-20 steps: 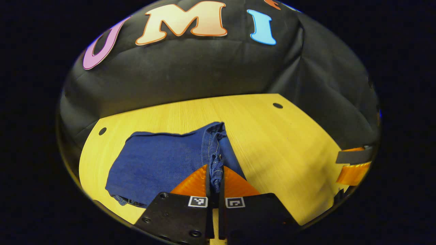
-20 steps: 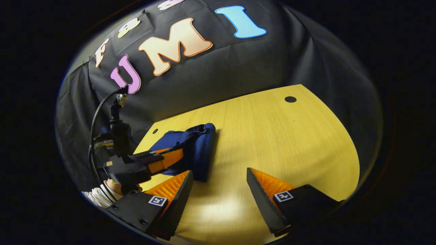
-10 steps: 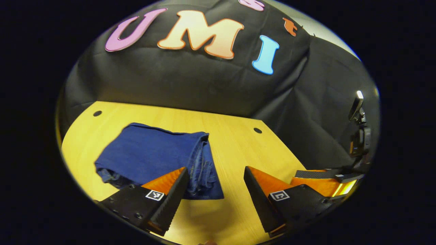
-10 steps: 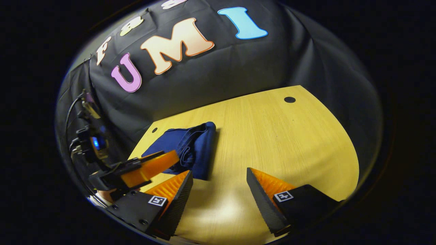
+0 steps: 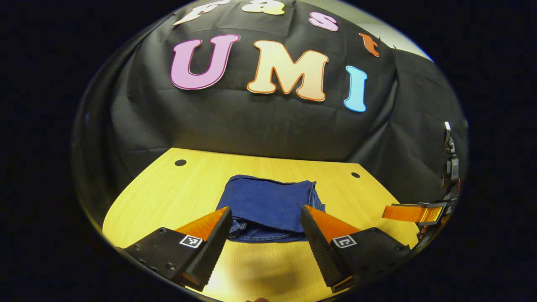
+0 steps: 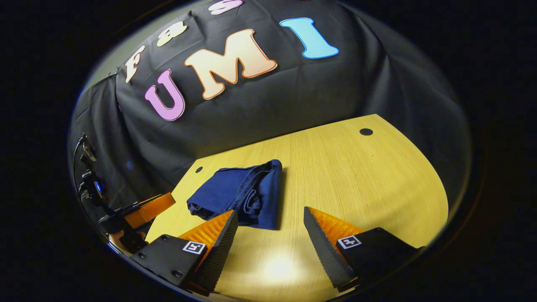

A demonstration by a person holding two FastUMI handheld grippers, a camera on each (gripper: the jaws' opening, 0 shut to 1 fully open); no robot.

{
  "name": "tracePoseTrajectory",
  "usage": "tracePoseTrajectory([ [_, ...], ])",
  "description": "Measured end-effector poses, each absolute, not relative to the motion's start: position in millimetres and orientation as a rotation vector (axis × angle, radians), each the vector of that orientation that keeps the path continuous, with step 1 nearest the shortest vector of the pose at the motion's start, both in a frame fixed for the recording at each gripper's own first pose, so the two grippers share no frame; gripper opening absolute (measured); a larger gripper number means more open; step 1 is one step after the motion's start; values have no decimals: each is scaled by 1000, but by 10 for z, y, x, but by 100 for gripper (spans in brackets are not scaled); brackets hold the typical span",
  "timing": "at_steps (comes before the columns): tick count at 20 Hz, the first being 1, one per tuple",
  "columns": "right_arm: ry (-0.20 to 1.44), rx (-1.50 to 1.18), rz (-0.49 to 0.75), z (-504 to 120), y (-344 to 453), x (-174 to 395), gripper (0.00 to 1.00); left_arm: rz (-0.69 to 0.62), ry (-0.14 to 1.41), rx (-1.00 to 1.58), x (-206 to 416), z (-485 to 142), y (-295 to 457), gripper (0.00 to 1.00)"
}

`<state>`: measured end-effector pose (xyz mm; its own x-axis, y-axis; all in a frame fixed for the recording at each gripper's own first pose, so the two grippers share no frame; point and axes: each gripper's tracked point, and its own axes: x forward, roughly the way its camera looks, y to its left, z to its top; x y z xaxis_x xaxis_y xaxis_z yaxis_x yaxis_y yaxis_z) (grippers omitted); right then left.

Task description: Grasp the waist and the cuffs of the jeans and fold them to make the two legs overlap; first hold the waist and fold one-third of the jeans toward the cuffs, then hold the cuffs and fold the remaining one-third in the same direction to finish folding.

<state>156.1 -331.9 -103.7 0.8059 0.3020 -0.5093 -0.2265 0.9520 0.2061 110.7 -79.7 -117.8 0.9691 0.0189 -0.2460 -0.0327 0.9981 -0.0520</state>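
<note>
Dark blue denim jeans [image 5: 268, 203], folded into a compact stacked rectangle, lie flat on the light yellow wood-grain table [image 5: 168, 188]. In the left gripper view, the left gripper [image 5: 265, 218] is released, jaws spread wide and holding nothing; the folded bundle sits straight ahead of it, its near edge showing in the gap between the two fingers, layered hems visible along that near edge. The right gripper [image 5: 413, 212] appears at the far right of this view, off the table edge, well apart from the jeans. In the right gripper view, the right gripper [image 6: 270, 220] is also released, jaws wide apart and empty, above bare tabletop; the jeans [image 6: 239, 195] lie ahead and to the left of it, just beyond its left finger, folded layers facing the camera. The left gripper [image 6: 144, 207] shows at the far left there, beside the table edge, clear of the cloth.
</note>
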Motion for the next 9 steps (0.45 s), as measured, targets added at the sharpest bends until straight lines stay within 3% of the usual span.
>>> tracePoseTrajectory([
  [9,522,114,214,-894,-3365,1460,98,-52,297,-76,1166,-1338,-746,96],
])
